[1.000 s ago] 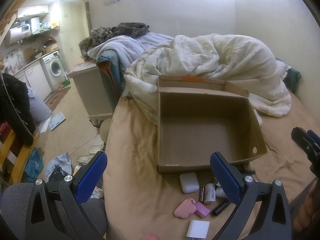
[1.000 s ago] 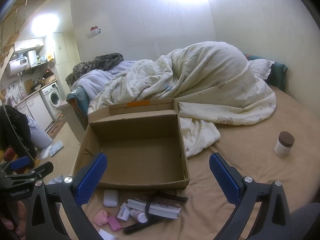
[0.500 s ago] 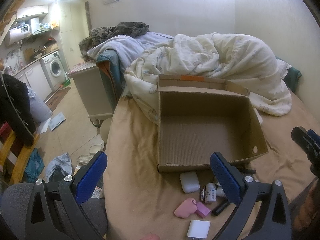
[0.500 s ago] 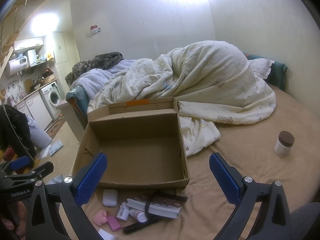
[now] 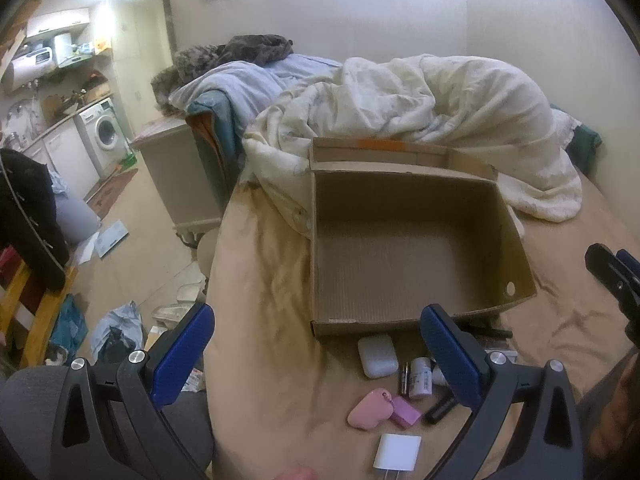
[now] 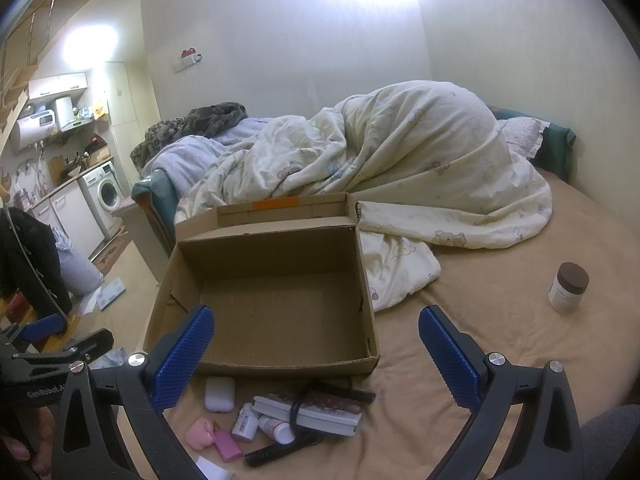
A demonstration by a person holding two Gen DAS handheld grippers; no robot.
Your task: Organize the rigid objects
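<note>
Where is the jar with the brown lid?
In the right wrist view, the jar stands upright alone on the tan sheet, far right of the box, near the duvet's edge.

cardboard box (image 6: 264, 304) sitting on bed (image 6: 500, 312) | small items (image 6: 280, 420) lying at box's 6 o'clock | jar (image 6: 568, 287) standing at 3 o'clock | duvet (image 6: 400, 168) lying at 12 o'clock

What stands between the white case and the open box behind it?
Only the box's low front wall: the white case lies just outside it on the bed. Nothing else visible is between them, and the box floor is bare.
</note>
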